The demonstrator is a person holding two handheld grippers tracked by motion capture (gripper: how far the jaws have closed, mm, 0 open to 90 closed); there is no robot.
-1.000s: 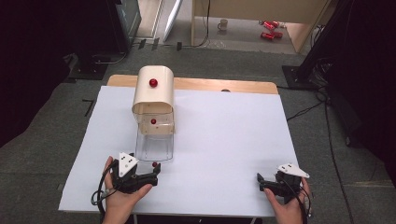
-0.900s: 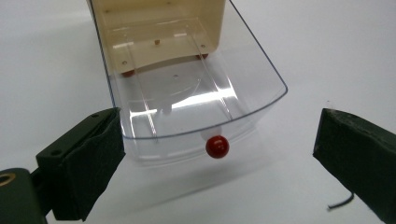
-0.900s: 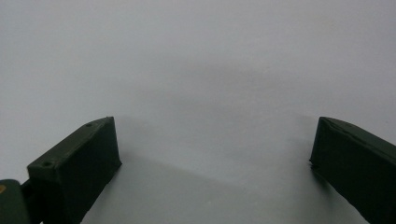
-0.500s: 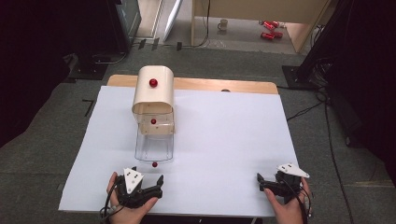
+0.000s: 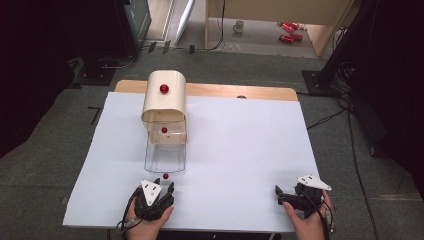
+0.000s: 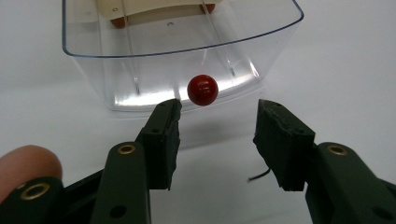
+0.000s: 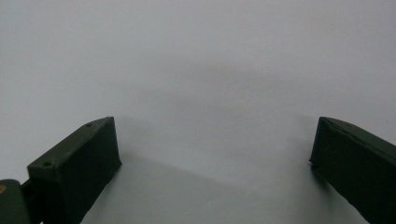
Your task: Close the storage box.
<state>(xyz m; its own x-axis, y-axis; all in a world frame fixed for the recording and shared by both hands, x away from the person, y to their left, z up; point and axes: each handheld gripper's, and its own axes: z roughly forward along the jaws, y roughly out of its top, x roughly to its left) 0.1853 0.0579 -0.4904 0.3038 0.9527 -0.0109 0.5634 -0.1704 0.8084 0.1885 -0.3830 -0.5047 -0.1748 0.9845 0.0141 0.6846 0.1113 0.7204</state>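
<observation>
Red knob (image 6: 202, 90) | on clear drawer front (image 6: 187, 56), 12 o'clock of left gripper (image 6: 217, 135) | jaws just closing, part-apart, nothing clamped, probably aligning to pull | right gripper (image 7: 215, 149) apart, idle on white sheet (image 5: 240, 150).

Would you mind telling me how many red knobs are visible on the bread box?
3: one red knob on the curved wooden lid, one on the wooden panel beneath it, one on the clear drawer front, just beyond the left gripper.

White sheet (image 5: 240, 150) on wood table (image 5: 225, 90), w/ clear tray (image 5: 165, 157).
</observation>
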